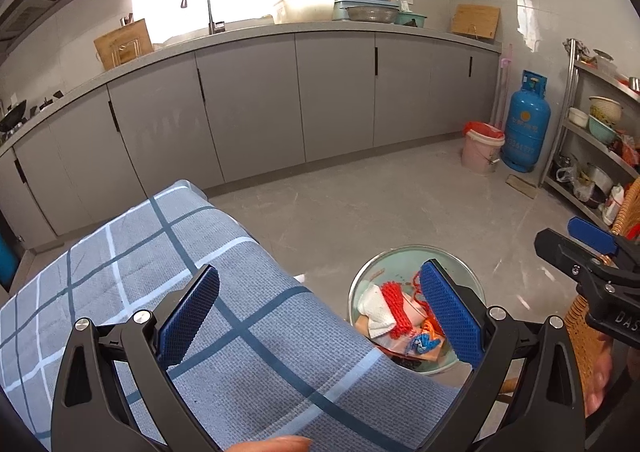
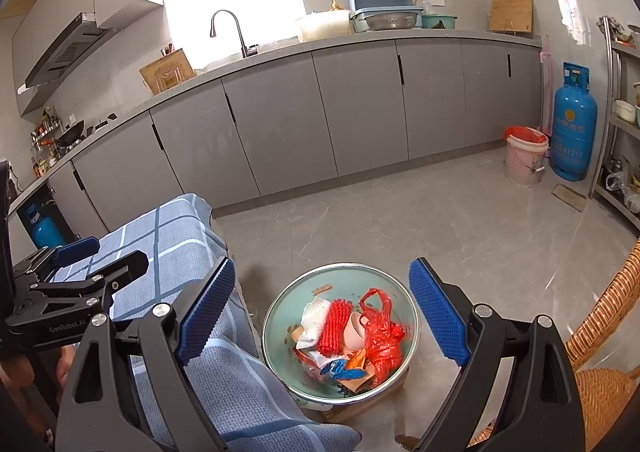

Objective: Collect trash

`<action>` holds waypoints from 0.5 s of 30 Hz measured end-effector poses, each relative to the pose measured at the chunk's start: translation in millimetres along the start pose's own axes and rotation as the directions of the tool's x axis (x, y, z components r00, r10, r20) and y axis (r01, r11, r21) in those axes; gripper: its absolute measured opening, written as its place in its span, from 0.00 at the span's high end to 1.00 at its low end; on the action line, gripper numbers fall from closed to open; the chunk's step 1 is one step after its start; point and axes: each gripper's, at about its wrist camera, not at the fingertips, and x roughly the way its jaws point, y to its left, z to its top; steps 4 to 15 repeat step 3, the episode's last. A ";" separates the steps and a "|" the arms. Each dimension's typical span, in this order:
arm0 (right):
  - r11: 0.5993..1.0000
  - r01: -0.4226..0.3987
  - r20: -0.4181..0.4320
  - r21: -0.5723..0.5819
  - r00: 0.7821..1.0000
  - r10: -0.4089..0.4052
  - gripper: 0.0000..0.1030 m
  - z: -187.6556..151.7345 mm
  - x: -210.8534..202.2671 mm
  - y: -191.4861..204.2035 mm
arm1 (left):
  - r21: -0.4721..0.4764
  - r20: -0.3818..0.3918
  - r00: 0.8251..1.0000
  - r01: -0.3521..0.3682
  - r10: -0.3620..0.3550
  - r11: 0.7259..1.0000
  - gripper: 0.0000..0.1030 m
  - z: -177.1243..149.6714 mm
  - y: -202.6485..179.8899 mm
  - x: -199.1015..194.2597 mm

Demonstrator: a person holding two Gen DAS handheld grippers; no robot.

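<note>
A pale green bin (image 2: 280, 316) stands on the floor beside the table and holds trash: a red plastic bag (image 2: 380, 336), red foam netting (image 2: 334, 326), a white paper towel (image 2: 314, 316), a pink cup and wrappers. The bin also shows in the left wrist view (image 1: 404, 256). My right gripper (image 2: 324, 316) is open and empty, above the bin. My left gripper (image 1: 320, 316) is open and empty, above the table's blue checked cloth (image 1: 200, 252) near its edge. Each gripper shows at the side of the other's view.
Grey kitchen cabinets (image 1: 320, 91) with a sink run along the back. A pink bucket (image 2: 524, 159) and a blue gas cylinder (image 2: 572, 123) stand at the right wall. A metal shelf rack (image 1: 592, 139) and a wicker chair (image 2: 600, 332) are at the right.
</note>
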 end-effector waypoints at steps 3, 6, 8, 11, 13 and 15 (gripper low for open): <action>1.000 0.000 0.000 0.000 1.000 0.000 0.15 0.0 -0.5 0.2 | -0.002 -0.002 1.000 0.003 -0.003 1.000 0.04 0.0 0.3 -0.1; 1.000 0.000 0.000 0.000 1.000 0.000 0.15 0.0 -0.5 0.2 | -0.002 -0.002 1.000 0.003 -0.003 1.000 0.04 0.0 0.3 -0.1; 1.000 0.000 0.000 0.000 1.000 0.000 0.15 0.0 -0.5 0.2 | -0.002 -0.002 1.000 0.003 -0.003 1.000 0.04 0.0 0.3 -0.1; 1.000 0.000 0.000 0.000 1.000 0.000 0.15 0.0 -0.5 0.2 | -0.002 -0.002 1.000 0.003 -0.003 1.000 0.04 0.0 0.3 -0.1; 1.000 0.000 0.000 0.000 1.000 0.000 0.15 0.0 -0.5 0.2 | -0.002 -0.002 1.000 0.003 -0.003 1.000 0.04 0.0 0.3 -0.1; 1.000 0.000 0.000 0.000 1.000 0.000 0.15 0.0 -0.5 0.2 | -0.002 -0.002 1.000 0.003 -0.003 1.000 0.04 0.0 0.3 -0.1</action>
